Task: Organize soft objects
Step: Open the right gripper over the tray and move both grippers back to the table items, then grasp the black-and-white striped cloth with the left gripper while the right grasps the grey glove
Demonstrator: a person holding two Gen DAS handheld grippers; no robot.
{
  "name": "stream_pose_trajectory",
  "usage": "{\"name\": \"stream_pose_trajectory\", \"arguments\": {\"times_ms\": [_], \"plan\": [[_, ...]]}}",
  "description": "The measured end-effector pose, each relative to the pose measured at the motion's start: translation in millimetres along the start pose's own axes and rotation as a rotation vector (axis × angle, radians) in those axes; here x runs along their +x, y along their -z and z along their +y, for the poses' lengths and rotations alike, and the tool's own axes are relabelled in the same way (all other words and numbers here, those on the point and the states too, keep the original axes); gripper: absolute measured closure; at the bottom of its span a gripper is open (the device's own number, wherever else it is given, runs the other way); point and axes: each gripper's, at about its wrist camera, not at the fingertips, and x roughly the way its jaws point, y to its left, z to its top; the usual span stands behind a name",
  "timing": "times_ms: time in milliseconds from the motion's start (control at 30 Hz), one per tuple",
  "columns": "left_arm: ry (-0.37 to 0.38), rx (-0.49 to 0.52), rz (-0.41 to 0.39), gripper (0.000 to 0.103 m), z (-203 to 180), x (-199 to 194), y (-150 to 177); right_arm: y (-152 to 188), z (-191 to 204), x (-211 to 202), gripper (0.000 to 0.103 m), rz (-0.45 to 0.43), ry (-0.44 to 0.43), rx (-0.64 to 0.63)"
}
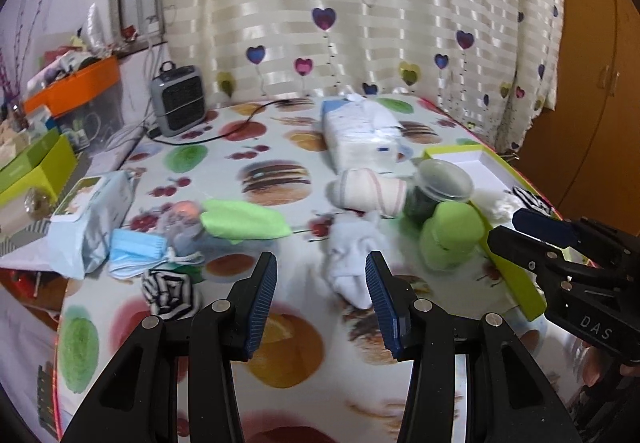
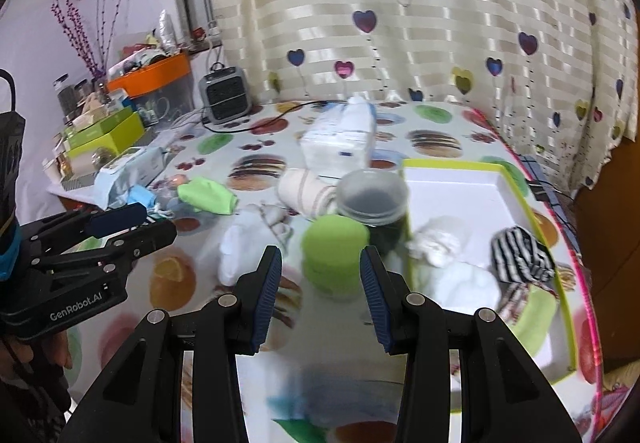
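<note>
**Soft objects half sorted: two in the tray, more waiting on the table**

Soft objects lie in two groups. In the lime-rimmed white cardboard tray on my right I see a rumpled white sock and a black-and-white striped rolled sock. Out on the fruit-and-burger printed tablecloth lie a crumpled white sock, a lime-green folded cloth, a cream rolled bandage with pink stripes, a second black-and-white striped rolled sock and a stack of blue face masks.

My left gripper hovers above the table with its jaws spread wide and nothing between them; the crumpled white sock sits just beyond its right finger. My right gripper is likewise wide and empty, hanging over the table just left of the tray wall, facing a lime-green squat tub and a dark jar with a clear plastic lid beside it.

I judge I am between picks, with the tray as the collecting place. The next move calls for lowering my left gripper onto the crumpled white sock, pinching a thick fold so it does not slip, then lifting it clear of the tub and jar before carrying it over the tray wall.
</note>
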Motion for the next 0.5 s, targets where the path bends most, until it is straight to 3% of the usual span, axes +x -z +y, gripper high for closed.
{"name": "stream_pose_trajectory", "arguments": {"times_ms": [200, 300, 500], "plan": [[-0.043, -0.057, 0.02, 0.058, 39.7, 4.2, 5.8, -1.3, 23.4, 17.7, 0.06, 0.023, -0.049, -0.037], [-0.059, -0.089, 0.029, 0.058, 60.1, 7.6, 11.3, -1.7, 35.8, 28.0, 0.05, 0.039, -0.064, -0.065], [-0.088, -0.163, 0.04, 0.057, 99.0, 13.5, 21.9, -4.6, 55.0, 48.4, 0.049, 0.071, -0.057, -0.11]]}}
